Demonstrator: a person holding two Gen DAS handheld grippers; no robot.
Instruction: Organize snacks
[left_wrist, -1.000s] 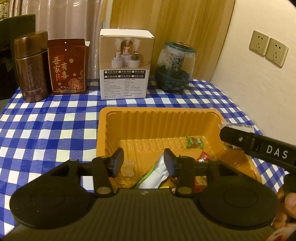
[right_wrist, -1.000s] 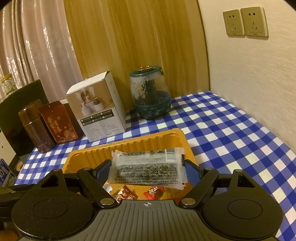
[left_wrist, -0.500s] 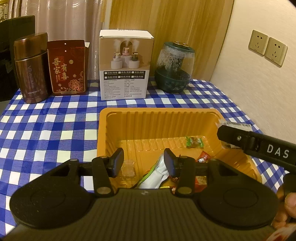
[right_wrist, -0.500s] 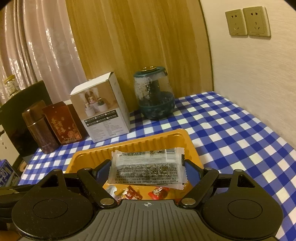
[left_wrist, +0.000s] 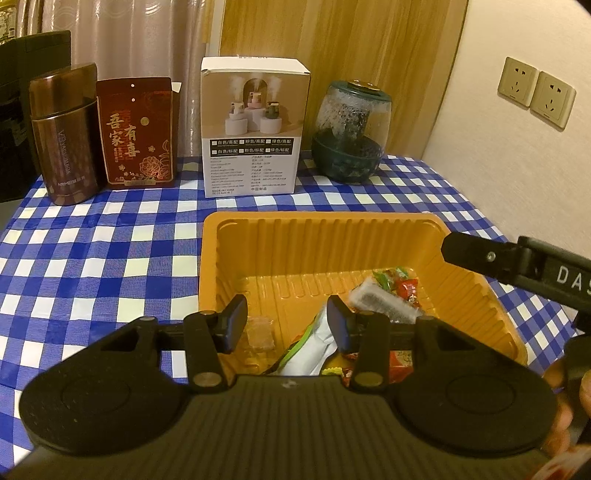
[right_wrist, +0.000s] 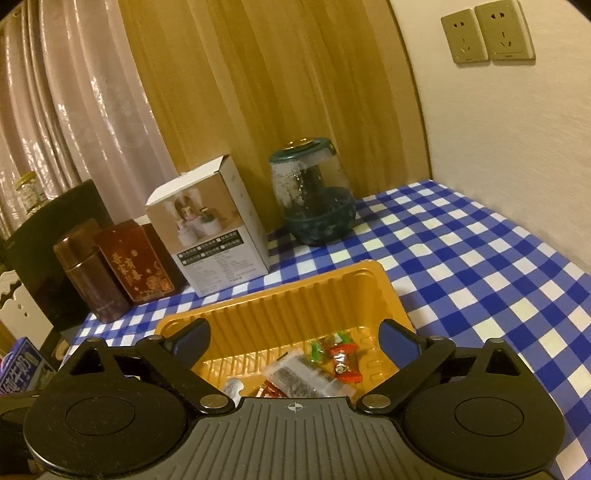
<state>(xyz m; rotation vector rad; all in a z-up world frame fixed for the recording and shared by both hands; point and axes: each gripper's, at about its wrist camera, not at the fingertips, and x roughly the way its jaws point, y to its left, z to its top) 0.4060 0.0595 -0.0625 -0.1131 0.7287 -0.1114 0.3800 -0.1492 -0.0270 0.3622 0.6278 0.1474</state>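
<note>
Your left gripper (left_wrist: 284, 325) hovers over the near end of the orange tray (left_wrist: 321, 236), its jaws partly apart with nothing pinched between them, and under it lie a small clear packet (left_wrist: 259, 329) and a white and green snack bag (left_wrist: 314, 350). Your right gripper (right_wrist: 295, 338) is opening, its jaws spread wide and empty above the same tray, where the clear seaweed packet (right_wrist: 301, 376) now lies on the tray floor beside red candy (right_wrist: 343, 362) and green candy (right_wrist: 316, 350). Behind the tray on the blue checked cloth (left_wrist: 92, 251) stand a brown flask (left_wrist: 62, 136), a red box (left_wrist: 138, 131), a white carton (left_wrist: 255, 125) and a green jar (left_wrist: 351, 129).
</note>
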